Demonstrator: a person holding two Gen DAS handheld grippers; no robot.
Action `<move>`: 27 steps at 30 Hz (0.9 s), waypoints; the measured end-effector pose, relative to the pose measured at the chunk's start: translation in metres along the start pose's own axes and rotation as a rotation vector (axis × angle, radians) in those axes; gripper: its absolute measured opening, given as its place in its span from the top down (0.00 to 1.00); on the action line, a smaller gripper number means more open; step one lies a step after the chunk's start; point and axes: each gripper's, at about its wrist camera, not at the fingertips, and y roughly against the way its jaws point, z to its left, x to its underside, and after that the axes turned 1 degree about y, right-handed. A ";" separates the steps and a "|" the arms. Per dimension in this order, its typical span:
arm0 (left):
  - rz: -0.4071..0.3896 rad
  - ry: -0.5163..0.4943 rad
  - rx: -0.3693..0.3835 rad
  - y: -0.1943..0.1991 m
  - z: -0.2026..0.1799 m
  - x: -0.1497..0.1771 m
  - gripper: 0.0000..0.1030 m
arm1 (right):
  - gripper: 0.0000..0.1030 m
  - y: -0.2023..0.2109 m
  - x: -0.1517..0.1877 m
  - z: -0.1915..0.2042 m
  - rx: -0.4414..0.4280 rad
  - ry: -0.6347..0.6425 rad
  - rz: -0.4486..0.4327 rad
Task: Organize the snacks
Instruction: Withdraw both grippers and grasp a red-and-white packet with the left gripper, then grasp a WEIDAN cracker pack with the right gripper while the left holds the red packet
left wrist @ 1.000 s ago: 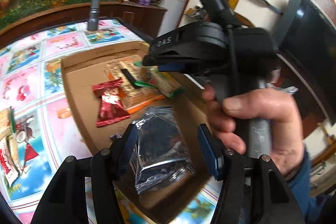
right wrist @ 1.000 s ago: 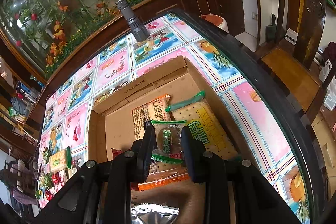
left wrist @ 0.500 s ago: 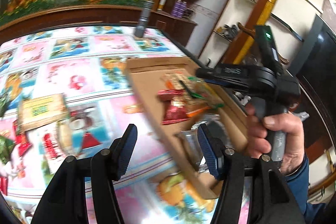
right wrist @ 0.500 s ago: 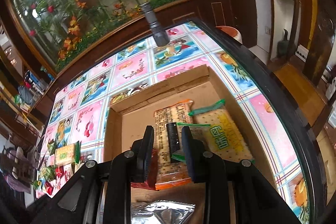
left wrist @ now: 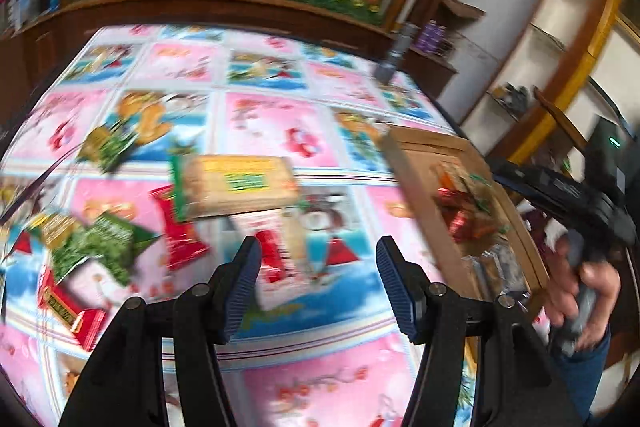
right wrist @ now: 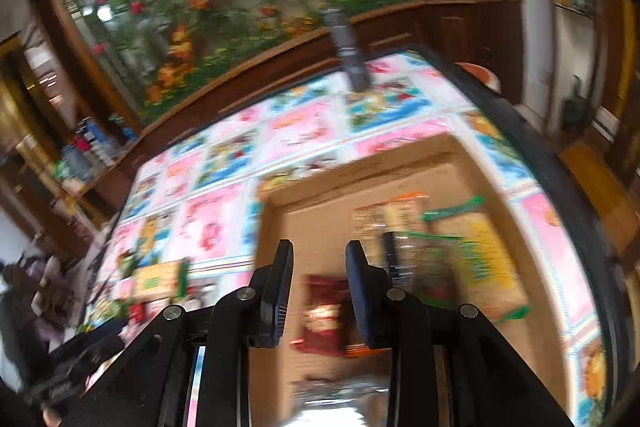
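My left gripper [left wrist: 318, 277] is open and empty above the patterned tablecloth, over a red and white snack pack [left wrist: 280, 259]. Loose snacks lie ahead and to its left: a yellow cracker pack [left wrist: 236, 189], a red pouch [left wrist: 178, 231] and green packs [left wrist: 96, 247]. The cardboard box [left wrist: 420, 203] is to its right with snacks inside. My right gripper [right wrist: 318, 293] is open and empty over the box [right wrist: 320, 195], above a red pouch [right wrist: 324, 315]. Cracker packs [right wrist: 476, 255] and a silver bag [right wrist: 340, 399] lie in the box. Both views are blurred.
A grey flashlight [right wrist: 346, 47] stands at the table's far edge, and also shows in the left wrist view [left wrist: 394, 55]. The table's dark rim [right wrist: 532, 163] runs along the right. Wooden cabinets and shelves stand behind. The person's hand [left wrist: 580, 291] holds the right gripper.
My left gripper has swung left from over the silver bag in the box to the loose snacks on the table. My right gripper has let go of the green-edged pack and shifted left.
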 end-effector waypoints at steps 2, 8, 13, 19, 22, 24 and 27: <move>0.024 0.038 -0.008 -0.007 0.008 -0.001 0.43 | 0.71 -0.004 0.007 0.022 -0.057 0.048 0.008; 0.064 0.017 -0.098 -0.027 0.005 0.004 0.43 | 0.70 -0.014 0.032 0.079 -0.175 0.189 0.052; 0.093 -0.022 -0.149 -0.044 -0.002 0.007 0.45 | 0.70 -0.018 0.039 0.090 -0.167 0.230 0.063; 0.085 -0.063 -0.223 -0.059 -0.007 0.007 0.56 | 0.70 -0.016 0.040 0.087 -0.172 0.217 0.060; 0.075 -0.077 -0.263 -0.059 -0.006 0.007 0.75 | 0.70 -0.016 0.040 0.089 -0.171 0.222 0.059; 0.076 -0.061 -0.253 -0.056 -0.002 0.007 0.77 | 0.70 -0.016 0.040 0.089 -0.169 0.223 0.061; 0.088 -0.062 -0.243 -0.050 0.001 0.011 0.79 | 0.70 -0.016 0.041 0.088 -0.170 0.222 0.060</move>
